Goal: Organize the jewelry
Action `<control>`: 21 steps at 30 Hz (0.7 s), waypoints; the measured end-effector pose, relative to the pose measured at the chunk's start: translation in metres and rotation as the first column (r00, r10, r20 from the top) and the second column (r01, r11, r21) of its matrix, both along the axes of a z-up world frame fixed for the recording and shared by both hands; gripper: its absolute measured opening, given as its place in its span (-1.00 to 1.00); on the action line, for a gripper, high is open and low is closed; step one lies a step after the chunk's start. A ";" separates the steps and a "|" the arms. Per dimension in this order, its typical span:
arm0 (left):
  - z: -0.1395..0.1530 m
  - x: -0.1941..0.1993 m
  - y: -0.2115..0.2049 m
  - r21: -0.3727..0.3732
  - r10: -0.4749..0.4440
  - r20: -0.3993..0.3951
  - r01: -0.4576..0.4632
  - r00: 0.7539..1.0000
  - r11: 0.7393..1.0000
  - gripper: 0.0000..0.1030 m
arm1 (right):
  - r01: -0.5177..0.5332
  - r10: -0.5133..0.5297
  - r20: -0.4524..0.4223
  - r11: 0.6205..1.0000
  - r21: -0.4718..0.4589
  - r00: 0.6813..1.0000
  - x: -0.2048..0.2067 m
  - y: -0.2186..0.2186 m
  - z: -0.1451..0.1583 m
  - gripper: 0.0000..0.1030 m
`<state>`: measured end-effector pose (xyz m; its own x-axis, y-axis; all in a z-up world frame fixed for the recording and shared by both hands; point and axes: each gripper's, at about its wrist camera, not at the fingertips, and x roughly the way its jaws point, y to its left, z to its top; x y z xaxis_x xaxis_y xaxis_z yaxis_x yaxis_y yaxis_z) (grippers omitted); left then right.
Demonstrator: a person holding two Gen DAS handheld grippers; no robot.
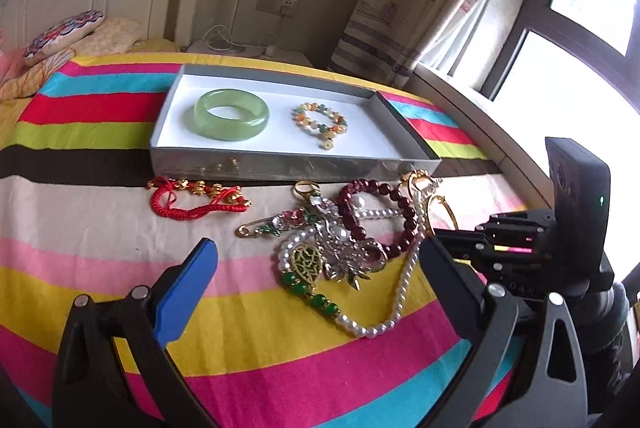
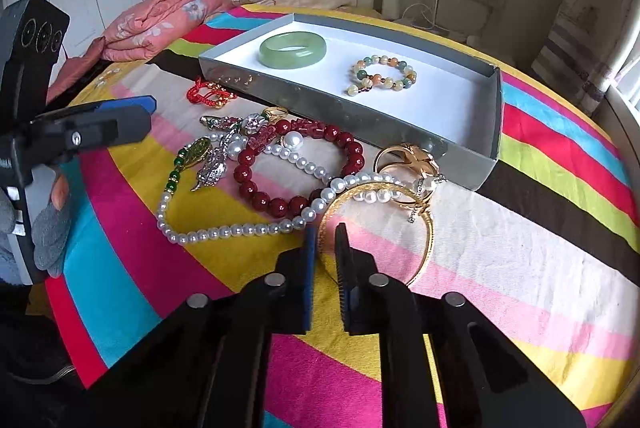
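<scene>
Right gripper (image 2: 325, 234) is clamped on the gold bangle's (image 2: 424, 248) 9 o'clock rim; left gripper (image 1: 316, 264) hangs wide open over the pile.

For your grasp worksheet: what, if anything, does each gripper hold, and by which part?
The right gripper pinches the gold bangle by its near-left rim. The left gripper is open, holding nothing.
</scene>
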<state>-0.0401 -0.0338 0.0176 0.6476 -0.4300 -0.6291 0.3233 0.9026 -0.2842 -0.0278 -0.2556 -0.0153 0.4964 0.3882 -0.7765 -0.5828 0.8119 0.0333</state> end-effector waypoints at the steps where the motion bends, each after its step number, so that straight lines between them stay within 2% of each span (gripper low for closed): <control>1: 0.001 0.000 -0.005 0.014 -0.015 0.001 0.015 1.000 1.000 0.93 | 0.004 -0.004 -0.010 1.000 0.025 1.000 0.001 -0.004 0.000 -0.90; 5: 0.006 0.002 -0.032 0.118 -0.098 0.000 0.097 0.995 0.988 0.78 | 0.040 -0.042 0.005 0.986 0.160 0.999 -0.004 -0.027 0.011 -0.90; 7: 0.004 -0.002 -0.049 0.213 -0.143 0.004 0.139 0.990 0.967 0.59 | 0.049 -0.054 0.016 0.970 0.238 0.998 -0.008 -0.040 0.017 -0.90; 10: -0.005 -0.004 -0.064 0.296 -0.167 -0.001 0.160 0.986 0.942 0.37 | 0.052 -0.067 0.034 0.942 0.331 0.997 -0.012 -0.054 0.024 -0.90; 11: -0.009 -0.003 -0.066 0.306 -0.167 -0.007 0.161 0.986 0.938 0.31 | 0.049 -0.068 0.041 0.934 0.354 0.997 -0.014 -0.058 0.026 -0.90; 13: -0.016 0.001 -0.066 0.312 -0.161 -0.026 0.161 0.987 0.937 0.07 | 0.039 -0.068 0.058 0.917 0.398 0.996 -0.017 -0.064 0.031 -0.90; 17: -0.018 0.006 -0.059 0.286 -0.151 -0.038 0.156 0.988 0.945 -0.03 | 0.041 -0.079 0.067 0.894 0.447 0.995 -0.020 -0.074 0.035 -0.90; 20: -0.019 0.009 -0.061 0.314 -0.153 -0.036 0.156 0.988 0.937 -0.23 | 0.028 -0.076 0.081 0.881 0.473 0.994 -0.023 -0.078 0.037 -0.90; 21: -0.019 0.009 -0.064 0.334 -0.152 -0.029 0.153 0.988 0.930 -0.39 | 0.025 -0.074 0.083 0.877 0.480 0.994 -0.024 -0.079 0.038 -0.90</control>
<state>-0.0315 -0.0981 -0.0016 0.5887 -0.2877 -0.7554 0.4643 0.8853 0.0247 -0.0513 -0.3343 0.0225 0.5874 0.6721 -0.4509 -0.5622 0.7396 0.3701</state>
